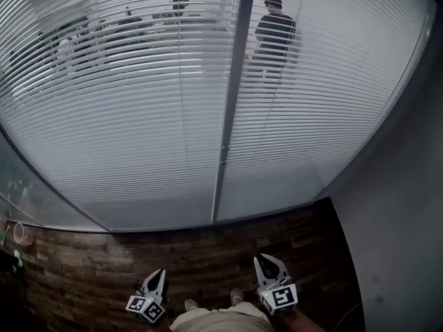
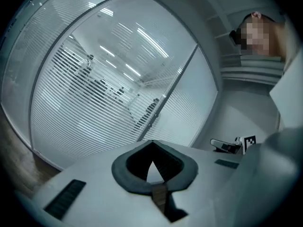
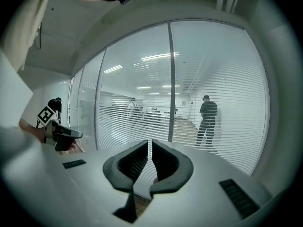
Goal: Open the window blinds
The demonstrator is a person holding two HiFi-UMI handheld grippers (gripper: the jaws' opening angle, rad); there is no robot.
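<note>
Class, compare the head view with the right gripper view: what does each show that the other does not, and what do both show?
Head view only: the wearer's shoes and the marker cube on the right gripper. Right gripper view only: ceiling lights beyond the glass, and that gripper's jaws up close, nearly together with nothing between. Both: the slatted blinds, the upright frame post and a person in dark clothes behind the glass.

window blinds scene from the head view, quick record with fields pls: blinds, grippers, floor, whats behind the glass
blinds: lowered over both glass panes, room beyond shows through slats
frame post: upright between the panes
left gripper: jaws together, empty, low over the floor, clear of blinds
right gripper: jaws together, empty, low, clear of blinds
behind glass: standing person in dark top
floor: wood planks
</note>
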